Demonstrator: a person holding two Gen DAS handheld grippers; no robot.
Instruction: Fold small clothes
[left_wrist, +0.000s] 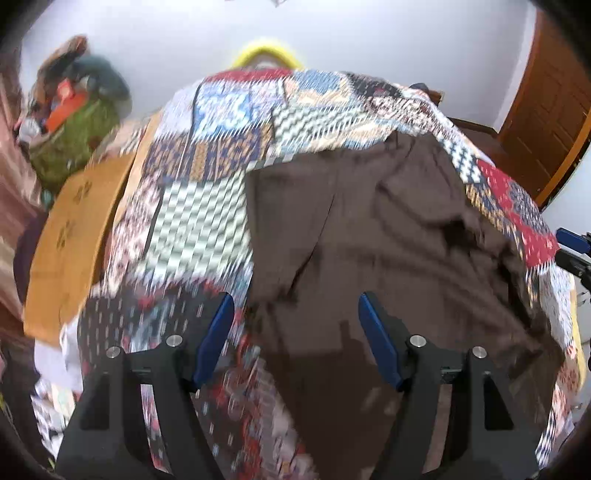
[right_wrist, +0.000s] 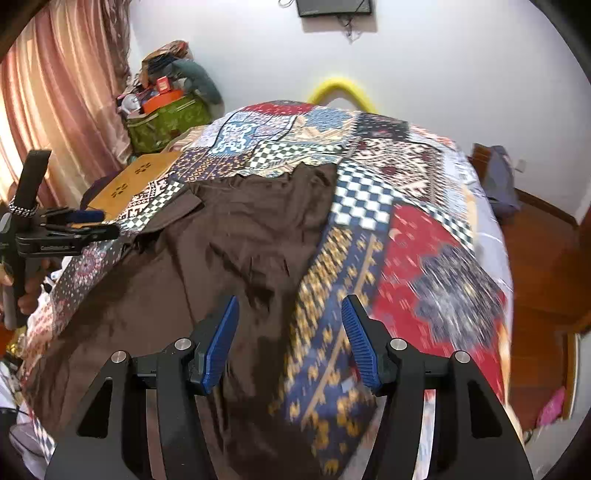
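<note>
A dark brown garment (left_wrist: 369, 236) (right_wrist: 229, 251) lies spread and creased on a patchwork bedspread (left_wrist: 207, 155) (right_wrist: 417, 236). My left gripper (left_wrist: 297, 306) hovers over the garment's left edge, jaws apart, nothing between the blue pads. My right gripper (right_wrist: 290, 312) hangs above the garment's right edge where it meets the bedspread, jaws also apart and empty. The left gripper (right_wrist: 85, 223) shows from the side at the left of the right wrist view, held by a hand. The right gripper's blue fingertips (left_wrist: 570, 240) peek in at the right edge of the left wrist view.
A tan wooden board (left_wrist: 74, 240) (right_wrist: 136, 177) lies on the bed's left side. A green bag (right_wrist: 166, 122) piled with clutter stands by the pink curtain (right_wrist: 55, 110). A yellow curved object (right_wrist: 340, 88) rises behind the bed. A wooden door (left_wrist: 546, 110) and wooden floor (right_wrist: 535, 258) lie to the right.
</note>
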